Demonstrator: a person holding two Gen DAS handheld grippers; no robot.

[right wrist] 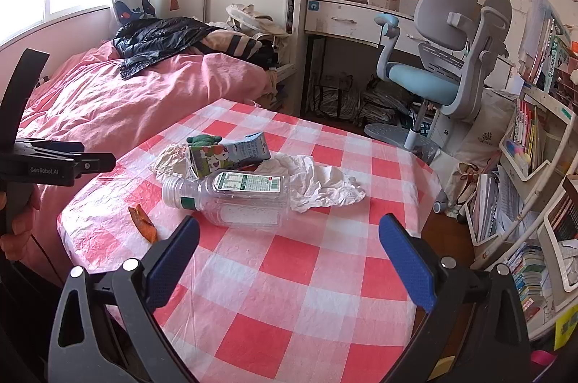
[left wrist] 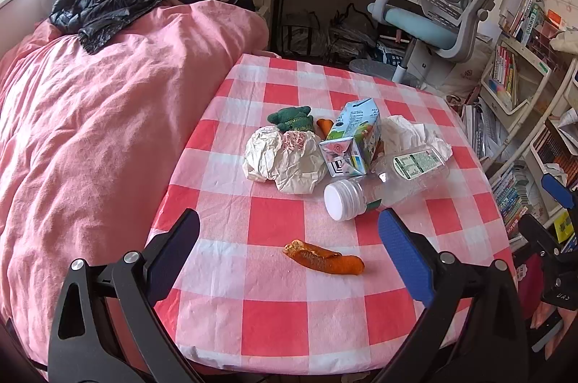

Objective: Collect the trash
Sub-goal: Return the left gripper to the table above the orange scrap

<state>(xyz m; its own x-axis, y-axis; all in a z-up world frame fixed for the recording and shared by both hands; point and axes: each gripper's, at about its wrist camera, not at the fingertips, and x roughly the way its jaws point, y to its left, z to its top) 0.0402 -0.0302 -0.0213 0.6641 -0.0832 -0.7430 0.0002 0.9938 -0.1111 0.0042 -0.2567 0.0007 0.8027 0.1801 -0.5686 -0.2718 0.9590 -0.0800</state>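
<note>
Trash lies on a red-and-white checked table (left wrist: 274, 325): an orange peel (left wrist: 323, 257), a clear plastic bottle (left wrist: 386, 182) on its side, a juice carton (left wrist: 352, 137), crumpled white paper (left wrist: 281, 159) and a white tissue (left wrist: 415, 130). My left gripper (left wrist: 289, 227) is open and empty, hovering above the table with the peel between its fingers. In the right wrist view the bottle (right wrist: 231, 195), carton (right wrist: 227, 153), tissue (right wrist: 325, 182) and peel (right wrist: 142, 224) show. My right gripper (right wrist: 289, 231) is open and empty just short of the bottle.
A green plush toy (left wrist: 290, 117) and a small orange piece (left wrist: 324, 125) sit behind the paper. A pink bed (left wrist: 90, 130) with a black jacket (left wrist: 108, 4) is at the left. A desk chair (left wrist: 440, 18) and bookshelves (left wrist: 523, 87) stand at the right.
</note>
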